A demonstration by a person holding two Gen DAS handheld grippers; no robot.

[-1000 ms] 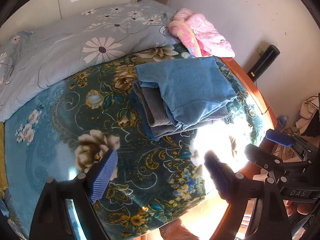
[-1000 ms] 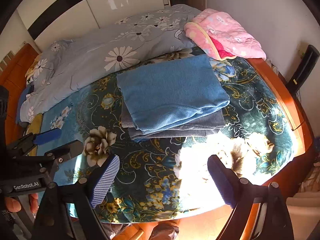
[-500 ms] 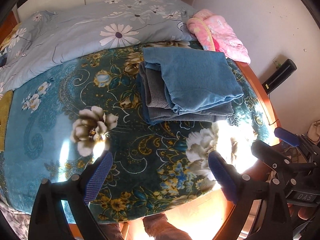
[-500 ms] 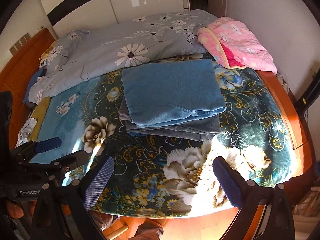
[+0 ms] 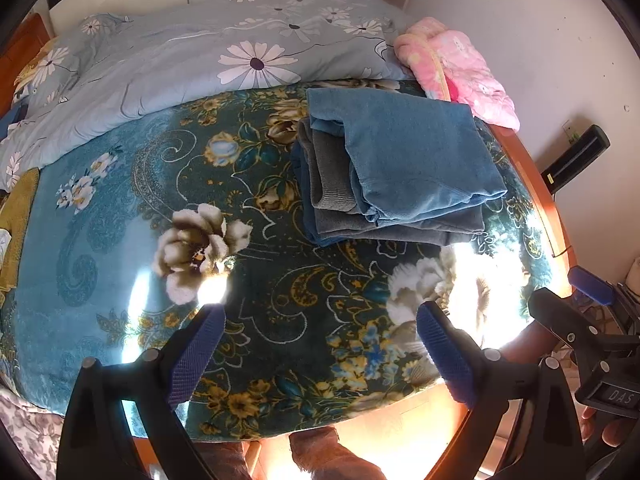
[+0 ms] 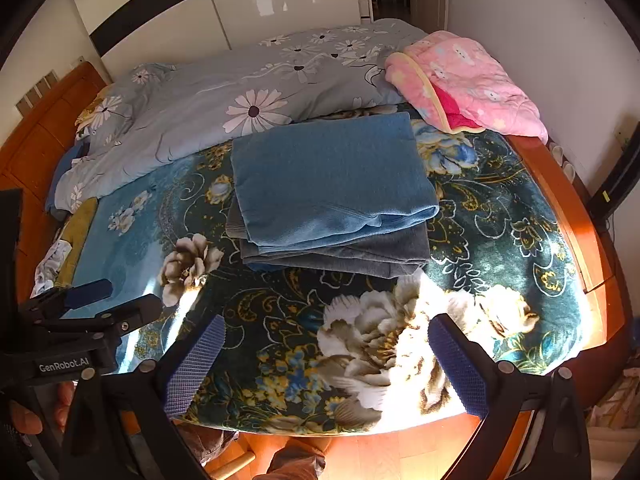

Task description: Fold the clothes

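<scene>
Since a second ago both views have swung back from the bed: the folded stack now sits farther up and more of the near bed edge and floor shows below, and both grippers' jaws have spread a little wider.

The bed's teal floral blanket (image 6: pixel 500 216) fills most of each view, with strong sunlight glaring on its near edge. Across the far side lies a grey-blue duvet with white daisies (image 5: pixel 224 60), bunched along the blanket's upper border. The orange wooden bed frame (image 6: pixel 576 216) curves round the right side. A pink padded garment (image 6: pixel 472 80) lies crumpled at the far right corner, just beside the duvet.

The stack of folded clothes (image 6: pixel 332 184) rests on the blanket right of centre, near the duvet: a blue fleece piece on top, a grey one under it and a dark blue edge at the bottom. Neither gripper touches it; both are well apart from it, over the near edge of the bed.

The left gripper (image 5: pixel 320 344) has its blue-padded fingers wide apart with nothing between them. The right gripper (image 6: pixel 328 360) likewise stands fully spread and empty. Each gripper shows at the side of the other's view. A person's brown-clad legs (image 5: pixel 328 456) show at the bottom edge.
</scene>
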